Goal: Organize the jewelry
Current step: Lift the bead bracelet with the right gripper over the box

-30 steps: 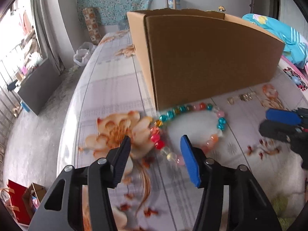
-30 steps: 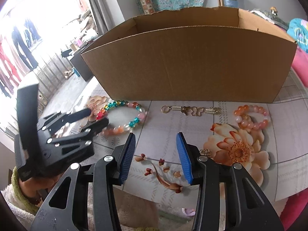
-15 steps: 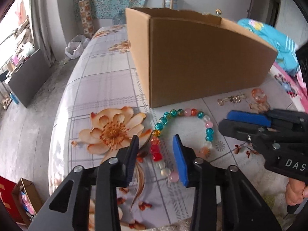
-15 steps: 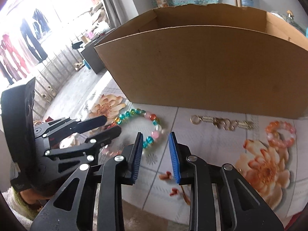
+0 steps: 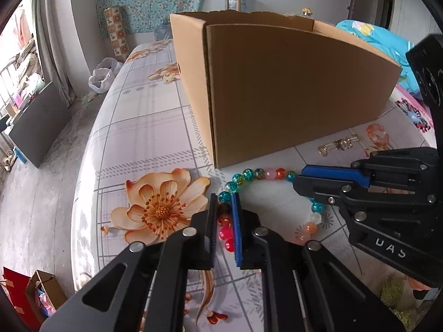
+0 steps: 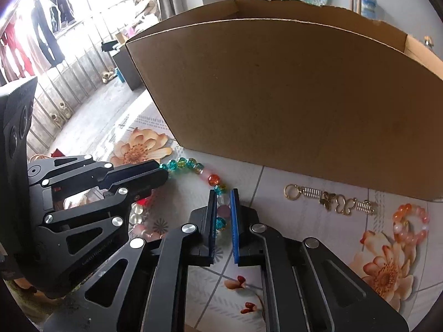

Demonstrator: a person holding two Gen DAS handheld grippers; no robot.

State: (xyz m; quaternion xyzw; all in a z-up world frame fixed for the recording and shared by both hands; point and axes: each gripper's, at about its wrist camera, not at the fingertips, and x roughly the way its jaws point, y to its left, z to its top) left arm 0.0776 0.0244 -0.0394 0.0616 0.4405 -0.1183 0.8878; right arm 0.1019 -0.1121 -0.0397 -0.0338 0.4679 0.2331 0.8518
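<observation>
Beads of a limp, light multicoloured bracelet [image 5: 265, 174] sit between both closing tools, left tool [image 5: 224, 207] and right tool [image 6: 223, 202], on opposite sides, likely slippery.

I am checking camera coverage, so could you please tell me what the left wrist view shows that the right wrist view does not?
Only the left wrist view shows the red beads between the left claw pads and a white plastic bag on the floor. Only the right wrist view shows the clear and teal beads between the right claw pads, and hanging clothes outside. Both show the multicoloured bead bracelet, cardboard box, gold butterfly chain, orange bead bracelet; both claws are closing.
</observation>
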